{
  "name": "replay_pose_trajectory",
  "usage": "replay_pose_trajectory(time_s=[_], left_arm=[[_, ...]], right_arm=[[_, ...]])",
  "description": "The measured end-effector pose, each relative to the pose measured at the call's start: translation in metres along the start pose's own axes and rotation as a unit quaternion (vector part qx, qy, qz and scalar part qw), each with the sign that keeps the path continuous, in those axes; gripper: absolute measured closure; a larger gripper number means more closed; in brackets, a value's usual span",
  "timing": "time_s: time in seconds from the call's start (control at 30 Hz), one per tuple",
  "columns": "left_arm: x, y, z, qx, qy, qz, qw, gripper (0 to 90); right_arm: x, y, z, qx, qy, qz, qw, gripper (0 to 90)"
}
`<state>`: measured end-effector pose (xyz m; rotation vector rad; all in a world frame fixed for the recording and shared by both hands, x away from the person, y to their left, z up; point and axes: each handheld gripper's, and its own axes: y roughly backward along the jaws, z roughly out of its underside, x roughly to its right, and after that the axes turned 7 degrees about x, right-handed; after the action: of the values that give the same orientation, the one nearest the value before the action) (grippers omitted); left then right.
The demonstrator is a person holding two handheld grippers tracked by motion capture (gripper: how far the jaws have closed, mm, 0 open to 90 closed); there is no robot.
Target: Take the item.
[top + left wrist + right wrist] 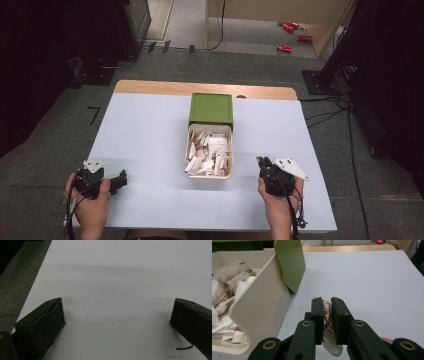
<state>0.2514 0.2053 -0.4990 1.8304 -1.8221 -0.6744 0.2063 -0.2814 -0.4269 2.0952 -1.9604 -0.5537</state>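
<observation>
A cream drawer [188, 148] full of white and brown paper sachets [207, 150] stands pulled out of a green box [211, 107] at the table's middle. In the right gripper view the drawer wall [262, 300] is close on the left, with the green box [289, 262] behind it. My right gripper [326, 302] is shut on one sachet [332, 345], which hangs below the jaws just above the white tabletop. In the high view that gripper [262, 163] is right of the drawer. My left gripper [119, 181] rests near the front left edge; its jaws [117, 312] stand wide open over bare table.
The white tabletop [150, 140] has a wooden strip along its far edge [200, 88]. Cables [340, 115] trail over the grey floor at the right, and red cans [290, 37] lie on the floor beyond. Dark stands flank both sides.
</observation>
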Motion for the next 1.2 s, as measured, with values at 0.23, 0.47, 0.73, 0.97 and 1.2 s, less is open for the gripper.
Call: replay_pose_trajectory(time_s=[0.23,0.47,0.73,0.97,1.2], left_arm=[[0.0,0.0,0.0,0.0,-0.001,0.0,1.0,0.0],[0.0,0.0,0.0,-0.001,-0.001,0.0,1.0,0.0],[0.0,0.0,0.0,0.0,-0.001,0.0,1.0,0.0],[0.0,0.0,0.0,0.0,-0.001,0.0,1.0,0.0],[0.0,0.0,0.0,0.0,0.0,0.0,1.0,0.0]], right_arm=[[0.011,-0.003,0.011,-0.01,-0.005,0.011,0.9999,81.5],[0.019,-0.009,0.022,-0.021,-0.006,0.019,0.9996,81.6],[0.022,-0.017,0.033,-0.031,-0.007,0.021,0.9993,81.6],[0.023,-0.022,0.042,-0.043,-0.007,0.019,0.9989,81.4],[0.023,-0.025,0.05,-0.055,-0.007,0.016,0.9984,81.2]])
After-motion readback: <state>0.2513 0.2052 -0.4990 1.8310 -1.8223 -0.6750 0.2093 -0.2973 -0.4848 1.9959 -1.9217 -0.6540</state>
